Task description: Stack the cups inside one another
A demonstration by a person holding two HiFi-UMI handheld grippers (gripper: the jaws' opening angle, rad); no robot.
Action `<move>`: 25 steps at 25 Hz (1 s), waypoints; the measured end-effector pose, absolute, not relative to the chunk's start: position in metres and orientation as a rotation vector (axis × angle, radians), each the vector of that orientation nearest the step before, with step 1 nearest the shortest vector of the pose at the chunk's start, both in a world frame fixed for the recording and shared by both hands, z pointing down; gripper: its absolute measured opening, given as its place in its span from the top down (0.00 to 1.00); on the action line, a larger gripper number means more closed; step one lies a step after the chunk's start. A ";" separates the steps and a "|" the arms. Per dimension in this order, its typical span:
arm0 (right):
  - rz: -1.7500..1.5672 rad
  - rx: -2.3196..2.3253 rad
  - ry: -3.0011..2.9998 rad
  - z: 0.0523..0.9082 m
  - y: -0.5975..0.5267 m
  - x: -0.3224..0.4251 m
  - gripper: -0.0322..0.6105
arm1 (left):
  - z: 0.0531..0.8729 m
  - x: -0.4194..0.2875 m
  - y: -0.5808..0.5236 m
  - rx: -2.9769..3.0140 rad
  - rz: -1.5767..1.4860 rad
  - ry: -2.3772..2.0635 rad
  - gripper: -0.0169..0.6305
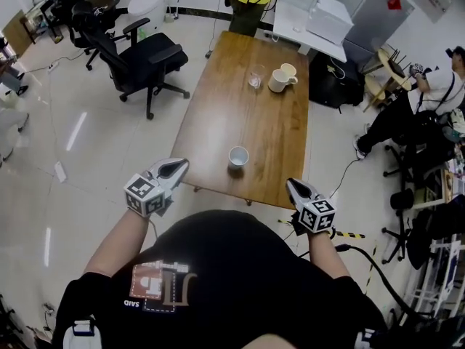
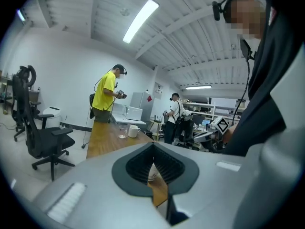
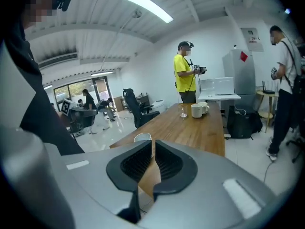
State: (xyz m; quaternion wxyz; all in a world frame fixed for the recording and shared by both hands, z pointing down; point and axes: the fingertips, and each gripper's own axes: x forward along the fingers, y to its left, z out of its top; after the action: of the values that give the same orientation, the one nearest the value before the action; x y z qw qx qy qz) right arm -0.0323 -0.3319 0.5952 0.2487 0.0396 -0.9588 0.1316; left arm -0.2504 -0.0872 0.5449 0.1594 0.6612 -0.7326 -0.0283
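One white cup (image 1: 238, 156) on table (image 1: 218, 107), ahead of both jaws, untouched

Lone cup (image 1: 238, 156) is sitting near front edge of table (image 1: 254, 126); glass (image 1: 256, 77) is standing just left of mug (image 1: 280, 81), far end.

Head view steeply down, gripper views low, level (sharing the table (image 1: 269, 129))

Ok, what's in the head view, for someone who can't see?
A white cup stands near this end of a wooden table; a glass and white mugs stand at the far end. The left claw and right claw hover empty nearby.
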 end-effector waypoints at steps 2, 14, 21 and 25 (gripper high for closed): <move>0.424 0.130 -2.621 0.599 -0.329 -0.021 0.89 | 0.546 -0.246 -0.096 1.877 -0.125 -2.069 0.97; 0.541 0.200 -2.655 0.606 -0.344 0.001 0.93 | 0.570 -0.202 -0.118 1.884 -0.138 -1.928 0.97; 0.616 0.151 -2.721 0.585 -0.347 -0.022 0.93 | 0.554 -0.221 -0.106 1.829 -0.183 -2.002 0.97; 0.636 0.147 -2.728 0.581 -0.354 -0.024 0.93 | 0.553 -0.226 -0.105 1.816 -0.200 -2.024 0.97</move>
State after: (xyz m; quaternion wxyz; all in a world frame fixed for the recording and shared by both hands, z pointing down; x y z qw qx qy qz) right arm -0.0243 -0.3537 0.5810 0.1675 0.0518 -0.9588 0.2235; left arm -0.2259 -0.1046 0.5532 0.2061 0.6519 -0.7262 -0.0718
